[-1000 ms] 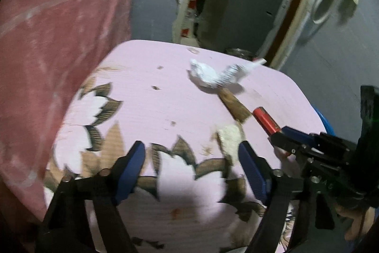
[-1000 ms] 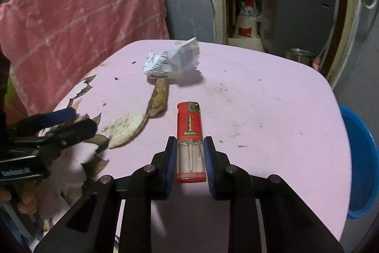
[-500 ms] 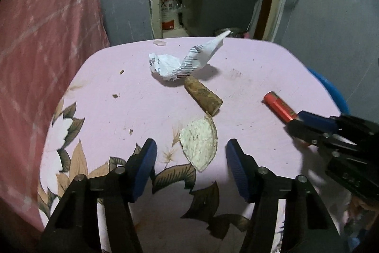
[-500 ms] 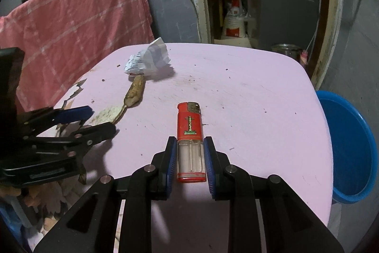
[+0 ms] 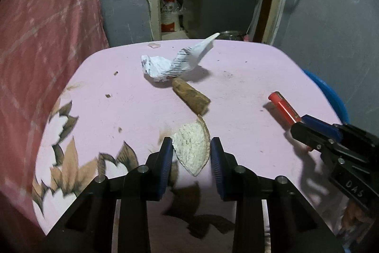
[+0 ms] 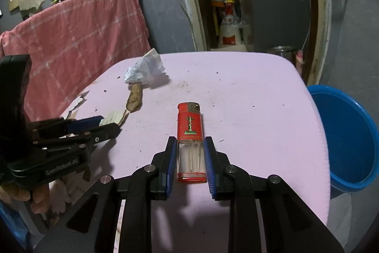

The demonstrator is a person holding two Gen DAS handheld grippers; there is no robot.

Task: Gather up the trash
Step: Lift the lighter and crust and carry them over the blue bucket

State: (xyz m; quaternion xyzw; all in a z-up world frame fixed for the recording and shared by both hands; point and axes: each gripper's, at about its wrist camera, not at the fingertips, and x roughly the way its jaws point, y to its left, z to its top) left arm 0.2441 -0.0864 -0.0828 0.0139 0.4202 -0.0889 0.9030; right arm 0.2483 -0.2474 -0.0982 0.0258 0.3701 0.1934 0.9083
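Closing now: left claw (image 5: 191, 159) narrowed from wide around the pale peel scrap (image 5: 192, 150) on the pink worktop (image 5: 236, 77), pads flanking it, not yet pressing. Right claw (image 6: 191, 159) clamped as before on the red lighter (image 6: 190, 139). Crumpled paper (image 5: 174, 61) and brown stub (image 5: 190, 98) uncollected; blue bin (image 6: 348, 134) beside the worktop.

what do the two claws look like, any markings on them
Both are the same build: matte black angular linkage arms with silver round pivot pins, ending in two blue ribbed pads. The left claw shows white "GenRobot.AI" lettering on its side in the right wrist view; the right claw shows pale letters reading roughly "DAS" in the left wrist view. No cables or sleeves visible.
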